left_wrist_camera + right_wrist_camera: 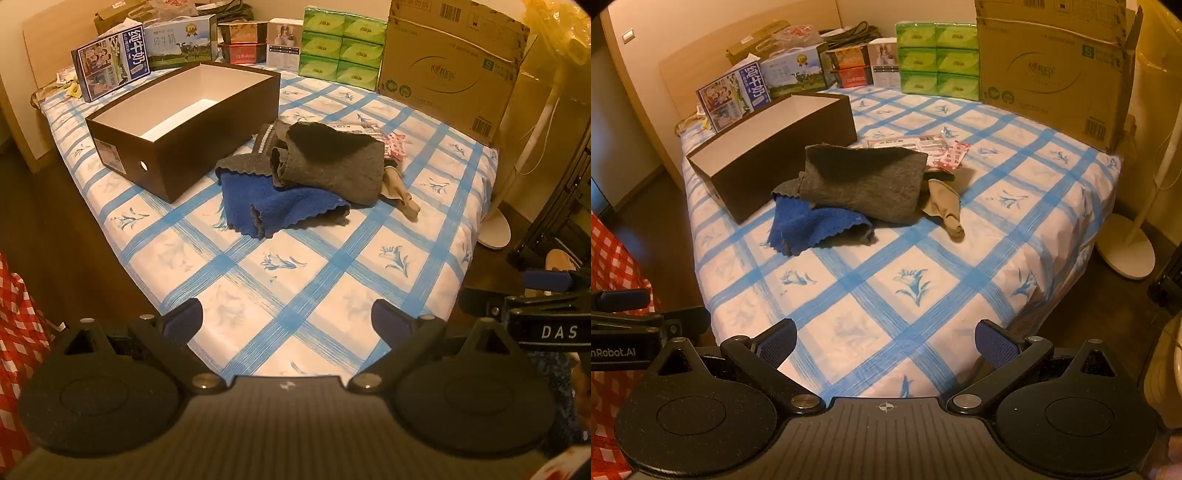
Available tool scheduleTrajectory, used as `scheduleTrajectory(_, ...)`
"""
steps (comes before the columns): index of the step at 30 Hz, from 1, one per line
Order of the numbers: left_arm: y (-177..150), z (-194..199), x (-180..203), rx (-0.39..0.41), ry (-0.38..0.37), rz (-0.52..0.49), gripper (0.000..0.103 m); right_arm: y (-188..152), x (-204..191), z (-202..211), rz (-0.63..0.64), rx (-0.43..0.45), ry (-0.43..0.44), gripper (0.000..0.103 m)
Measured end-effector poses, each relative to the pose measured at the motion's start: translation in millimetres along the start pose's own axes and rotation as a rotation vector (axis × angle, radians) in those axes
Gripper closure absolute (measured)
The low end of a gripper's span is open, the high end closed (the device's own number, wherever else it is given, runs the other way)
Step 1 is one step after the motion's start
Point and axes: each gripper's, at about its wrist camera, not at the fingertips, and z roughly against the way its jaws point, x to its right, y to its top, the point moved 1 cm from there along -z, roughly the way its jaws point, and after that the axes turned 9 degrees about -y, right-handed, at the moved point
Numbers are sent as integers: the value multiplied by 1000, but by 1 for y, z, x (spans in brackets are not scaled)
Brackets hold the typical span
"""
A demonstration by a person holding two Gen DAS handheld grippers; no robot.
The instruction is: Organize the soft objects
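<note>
A pile of soft things lies mid-bed: a grey cloth (pixel 332 166) (pixel 864 181) on top of a blue towel (pixel 280 206) (pixel 816 225), with a beige sock (pixel 400 192) (pixel 947 210) at its right. An open dark brown box (pixel 184 125) (pixel 775 147) with a white, empty inside stands just left of the pile. My left gripper (pixel 286 321) is open and empty, well short of the pile over the bed's near edge. My right gripper (pixel 884 339) is open and empty, also near the front edge.
The bed has a blue-checked sheet (pixel 295 266) (pixel 886 280). Milk cartons (pixel 110 62), green tissue packs (pixel 341 48) and a large cardboard box (pixel 450 62) line the far side. Flat packets (pixel 923 146) lie behind the pile. A fan base (pixel 1126 251) stands on the floor at the right.
</note>
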Motion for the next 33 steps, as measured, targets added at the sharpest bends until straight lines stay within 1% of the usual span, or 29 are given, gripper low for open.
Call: scheduleTrajectory(33, 0, 0, 0, 1, -3, -1, 6, 2, -3, -2, 4, -3, -4, 1)
